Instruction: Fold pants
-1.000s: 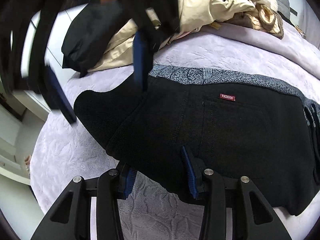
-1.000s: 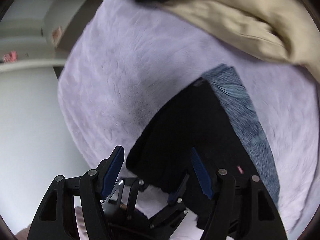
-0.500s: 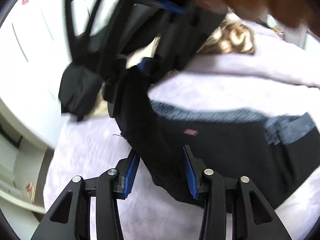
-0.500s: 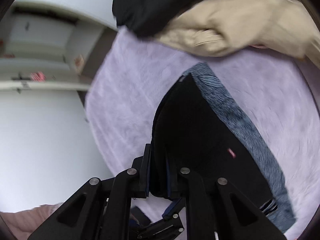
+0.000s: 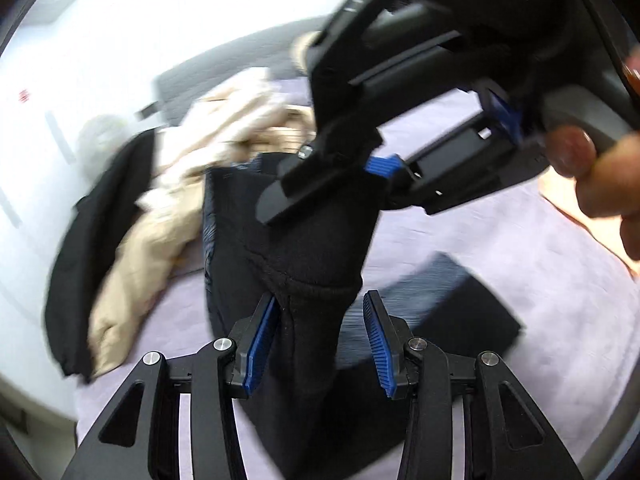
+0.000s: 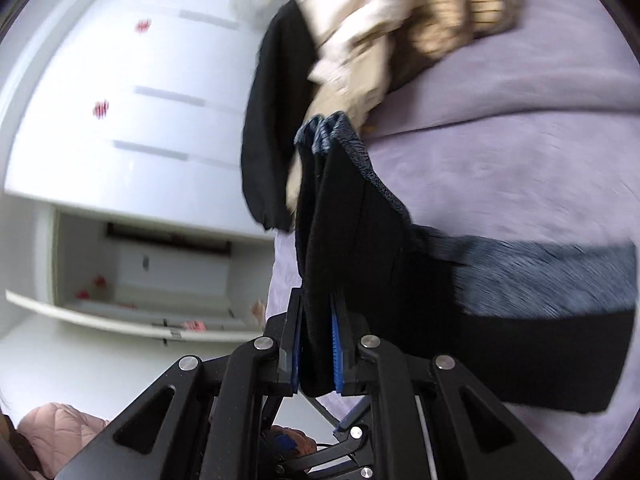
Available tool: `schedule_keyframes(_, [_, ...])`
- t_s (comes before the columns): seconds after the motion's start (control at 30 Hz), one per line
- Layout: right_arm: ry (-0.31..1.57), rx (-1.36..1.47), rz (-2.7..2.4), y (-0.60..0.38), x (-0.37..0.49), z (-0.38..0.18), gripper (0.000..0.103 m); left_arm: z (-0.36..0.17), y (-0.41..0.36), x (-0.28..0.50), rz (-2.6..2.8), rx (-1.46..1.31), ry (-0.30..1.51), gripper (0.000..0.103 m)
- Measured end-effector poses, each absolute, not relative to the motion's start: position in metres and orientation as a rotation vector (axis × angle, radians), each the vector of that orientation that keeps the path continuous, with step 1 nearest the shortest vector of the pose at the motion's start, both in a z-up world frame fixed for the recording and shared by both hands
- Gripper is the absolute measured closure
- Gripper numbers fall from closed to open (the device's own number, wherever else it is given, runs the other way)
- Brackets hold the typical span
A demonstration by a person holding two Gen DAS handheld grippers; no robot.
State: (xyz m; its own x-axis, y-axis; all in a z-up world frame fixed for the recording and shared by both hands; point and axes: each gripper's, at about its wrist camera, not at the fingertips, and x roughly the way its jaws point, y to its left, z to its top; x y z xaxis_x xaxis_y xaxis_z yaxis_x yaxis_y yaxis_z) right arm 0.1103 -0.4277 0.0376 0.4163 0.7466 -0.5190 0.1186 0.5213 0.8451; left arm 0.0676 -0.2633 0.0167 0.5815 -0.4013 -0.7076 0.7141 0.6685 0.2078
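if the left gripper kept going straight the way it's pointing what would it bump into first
Most likely the black pants, whose cloth already hangs between the left gripper's pads. Just beyond is the right gripper, clamped on the same fabric, though motion blur makes depth uncertain.

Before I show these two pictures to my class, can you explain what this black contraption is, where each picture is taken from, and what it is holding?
There is no robot here. A person holds a two-fingered claw in each hand, and a wide-angle camera on each looks along its fingers. One picture is from the left claw, the other from the right claw. Both grip the same black pants, lifting part of them off a purple bed cover. The right claw's jaws have just closed on the cloth. Beige clothes and a black garment lie heaped behind. The person's fingers show in the left view.
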Motion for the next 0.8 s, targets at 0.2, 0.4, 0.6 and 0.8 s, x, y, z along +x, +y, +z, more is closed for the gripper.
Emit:
schedule_keyframes(0.2, [1.044, 1.175, 0.312, -0.513, 0.022, -0.045, 0.09, -0.044, -0.337, 0.014, -0.806, 0.689, 0.729, 0.059])
schedule_keyframes(0.4, [1.075, 1.302, 0.197, -0.541, -0.026, -0.13, 0.09, -0.093, -0.367, -0.011, -0.845, 0.796, 0.807, 0.059])
schedule_keyframes(0.6, [1.089, 1.292, 0.171, -0.542, -0.03, -0.154, 0.09, -0.084, -0.362, -0.005, -0.867, 0.784, 0.877, 0.045])
schedule_keyframes(0.8, [1.163, 1.139, 0.11, -0.538, -0.026, -0.139, 0.087, -0.056, -0.306, 0.021, -0.794, 0.624, 0.964, 0.033])
